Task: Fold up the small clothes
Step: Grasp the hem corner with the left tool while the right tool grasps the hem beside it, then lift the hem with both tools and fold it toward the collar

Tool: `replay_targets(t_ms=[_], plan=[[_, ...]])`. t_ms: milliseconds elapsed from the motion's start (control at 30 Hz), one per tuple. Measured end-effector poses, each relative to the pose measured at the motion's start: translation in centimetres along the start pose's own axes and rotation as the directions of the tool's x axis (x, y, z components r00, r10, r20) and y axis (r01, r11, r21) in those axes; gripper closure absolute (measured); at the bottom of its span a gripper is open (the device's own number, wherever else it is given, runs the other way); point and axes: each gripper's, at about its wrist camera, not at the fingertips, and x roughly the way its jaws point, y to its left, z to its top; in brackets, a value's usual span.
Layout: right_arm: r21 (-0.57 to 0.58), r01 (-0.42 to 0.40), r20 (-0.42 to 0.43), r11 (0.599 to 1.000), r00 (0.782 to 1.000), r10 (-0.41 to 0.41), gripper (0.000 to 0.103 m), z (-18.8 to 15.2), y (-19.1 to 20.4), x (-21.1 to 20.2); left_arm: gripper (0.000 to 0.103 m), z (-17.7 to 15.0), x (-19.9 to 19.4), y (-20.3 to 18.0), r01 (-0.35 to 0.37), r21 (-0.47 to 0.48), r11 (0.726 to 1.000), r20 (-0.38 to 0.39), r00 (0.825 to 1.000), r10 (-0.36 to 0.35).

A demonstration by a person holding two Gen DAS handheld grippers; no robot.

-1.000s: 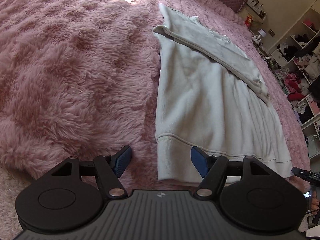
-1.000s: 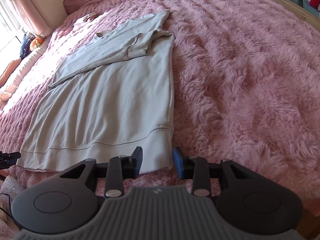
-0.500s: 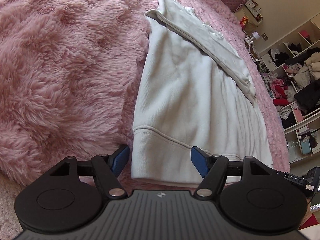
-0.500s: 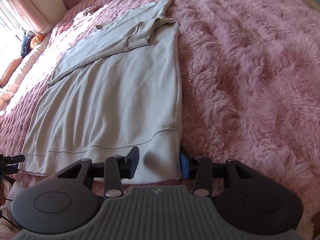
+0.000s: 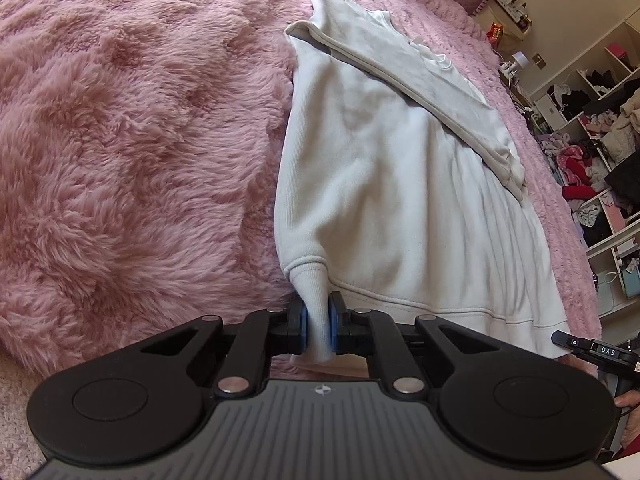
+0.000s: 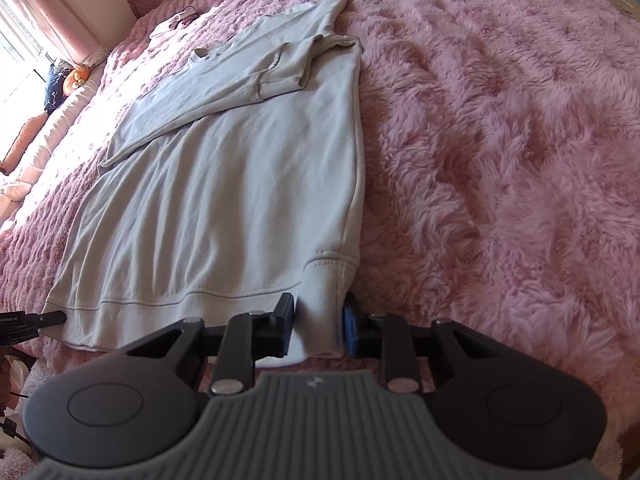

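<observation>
Pale cream sweatshirt (image 5: 400, 184) spread flat on a shaggy pink blanket (image 5: 132, 140), filling the centre of both views, ribbed hem (image 6: 180, 304) nearest the cameras, neckline toward the top of the frame. Sleeves (image 6: 224, 80) already folded across the chest — one long band running diagonally over the upper body. Soft, thick knit by the look of it: light, limp, no stiffness, likely to sag and crease wherever unsupported, and liable to drag on the long pile beneath. Best taken at the two hem corners, where the doubled ribbing gives a firm ridge to pinch. In the left wrist view, lower centre, left gripper (image 5: 318, 326) clamped on one hem corner, blue pads pressing a bunched tongue of ribbing, jaws closing the last bit. In the right wrist view, lower centre, right gripper (image 6: 318, 322) straddling the opposite hem corner — jaws closing, cloth between them, pads seemingly just short of a firm pinch, a sliver of gap visible on the left side. Beyond the bed: cluttered open shelves (image 5: 600, 128) at the right edge of the left view; pink curtain (image 6: 52, 8) and bright window in the upper left of the right view.
</observation>
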Motion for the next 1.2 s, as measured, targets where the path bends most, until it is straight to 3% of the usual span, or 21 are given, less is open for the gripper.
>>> replay_targets(t_ms=[133,200,300,333,400,533,633,900,1067,1200], plan=[[0.003,-0.018,-0.009,1.000,1.000,0.018,0.080,0.2,0.0,0.1,0.093,0.2,0.1,-0.2,-0.004,0.006,1.000,0.000,1.000,0.004],[0.025,-0.019,-0.019,0.999,1.000,0.020,0.070,0.2,-0.3,0.5,0.093,0.2,0.0,-0.2,-0.005,0.006,1.000,0.000,1.000,0.004],[0.035,-0.018,-0.026,0.999,0.999,0.019,0.070,0.4,-0.2,1.1,0.093,0.2,-0.1,-0.2,-0.004,0.004,1.000,0.004,1.000,0.004],[0.033,-0.014,-0.025,0.999,1.000,0.015,0.073,0.5,-0.1,1.2,0.093,0.2,-0.2,-0.3,-0.003,0.005,1.000,0.005,1.000,0.003],[0.030,-0.017,-0.018,0.999,1.000,0.017,0.095,0.7,0.2,1.2,0.094,0.2,-0.4,-0.4,0.001,0.008,1.000,0.011,1.000,-0.001],[0.056,-0.062,0.003,0.997,0.998,0.062,0.097,1.4,0.4,0.8,0.098,0.6,-1.4,-0.1,0.065,-0.020,0.998,0.023,0.998,-0.065],[0.086,-0.093,0.023,0.992,0.996,0.091,0.099,2.0,0.1,0.4,0.098,1.1,-2.2,0.1,0.175,-0.064,0.982,0.060,0.983,-0.172],[0.182,-0.169,0.121,0.969,0.982,0.148,0.100,4.2,-0.5,-0.8,0.098,4.1,-2.5,-0.7,0.303,-0.081,0.950,0.137,0.947,-0.291],[0.207,-0.214,0.208,0.955,0.963,0.170,0.100,7.3,-0.3,-1.4,0.098,7.6,-2.4,-1.9,0.349,-0.012,0.937,0.182,0.922,-0.341],[0.221,-0.249,0.279,0.943,0.943,0.183,0.100,11.7,-0.1,-1.1,0.098,11.5,-1.8,-2.4,0.360,0.015,0.933,0.234,0.906,-0.353]])
